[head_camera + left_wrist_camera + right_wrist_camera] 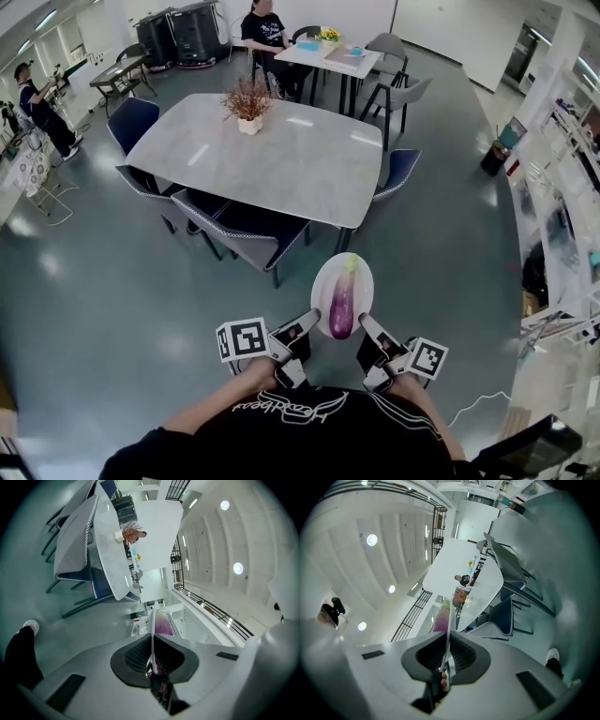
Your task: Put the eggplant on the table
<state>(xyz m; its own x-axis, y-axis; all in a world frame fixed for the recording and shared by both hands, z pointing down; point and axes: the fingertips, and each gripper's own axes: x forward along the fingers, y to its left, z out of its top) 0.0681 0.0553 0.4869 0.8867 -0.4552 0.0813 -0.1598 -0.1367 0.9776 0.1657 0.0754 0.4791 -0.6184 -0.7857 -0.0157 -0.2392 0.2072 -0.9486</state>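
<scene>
A purple eggplant [342, 303] with a green stem lies on a white oval plate [325, 272], carried in the air above the grey floor. My left gripper [307, 328] is shut on the plate's near-left rim and my right gripper [367, 329] on its near-right rim. The left gripper view has the plate [152, 620] edge-on between the pads of the left gripper [152, 638], with the eggplant [162, 623] beyond. In the right gripper view the right gripper [446, 638] pinches the plate rim [449, 620] beside the eggplant [439, 618]. The grey marble table [291, 164] stands ahead.
A potted dried plant [248, 101] stands on the table's far side. Dark blue chairs [246, 232] line its near edge, one [396, 173] at its right. A person [265, 33] sits at a farther table; another [39, 105] stands at left. Shelves [562, 225] run along the right.
</scene>
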